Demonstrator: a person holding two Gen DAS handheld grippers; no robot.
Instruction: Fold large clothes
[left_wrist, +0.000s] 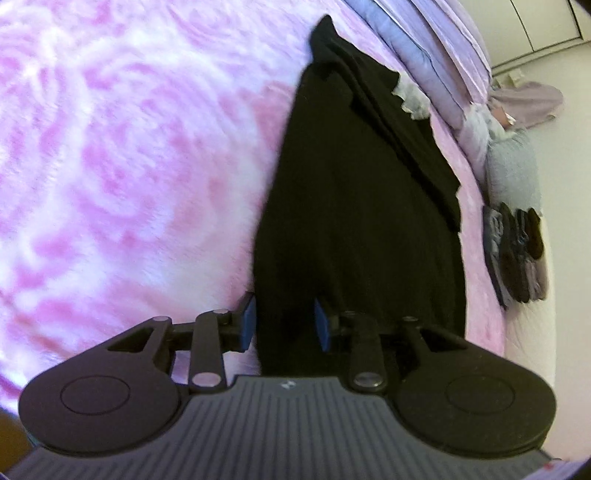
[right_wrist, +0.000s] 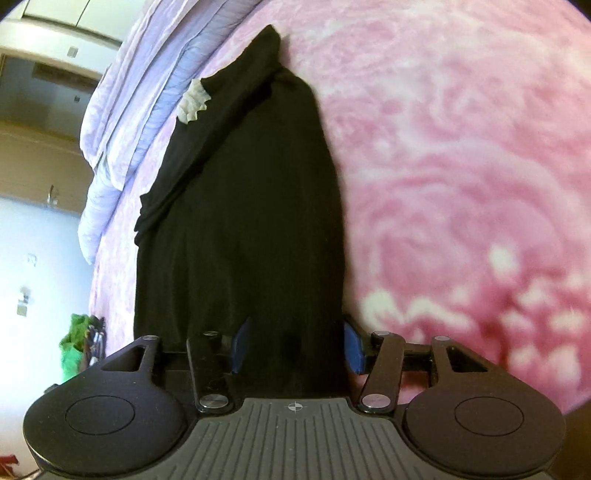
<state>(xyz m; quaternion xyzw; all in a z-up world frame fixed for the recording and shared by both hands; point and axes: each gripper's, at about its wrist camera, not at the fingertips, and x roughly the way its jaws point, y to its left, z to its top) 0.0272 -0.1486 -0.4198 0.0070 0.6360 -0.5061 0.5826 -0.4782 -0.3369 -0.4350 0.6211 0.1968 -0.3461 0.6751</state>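
Lying lengthwise on the bed, black garment (left_wrist: 354, 206) folded into a long narrow strip, running from the near edge of both wrist views away toward the pillows. Layered along one long side, with a folded flap resting on top, and a small white frilled piece (left_wrist: 412, 99) poking out at that side near the far end (cuff or trim, cannot tell which). Narrowing to a dark point at the farthest end.

Straddling the near end of the strip, left gripper (left_wrist: 284, 321), blue pads (left_wrist: 248, 319) standing apart, one pad just outside the cloth's edge over the blanket, the other over the black fabric; not pressing on the cloth as far as visible. Straddling the same near end from the other view, right gripper (right_wrist: 295, 347), jaws standing wide, black cloth filling the gap between the blue pads (right_wrist: 352, 349); whether the pads actually squeeze the fabric cannot be told, since the cloth hides the contact.

Spread beneath everything, fluffy blanket (left_wrist: 129, 166) in pink and white swirls covering the bed. Stacked beyond the garment's layered side, lilac pillows (left_wrist: 424, 48) with creased covers. Sitting farther along that edge in the left view, small pile of dark folded clothes (left_wrist: 517, 254). Showing at the lower left of the right view, something green (right_wrist: 74, 347), blurred.
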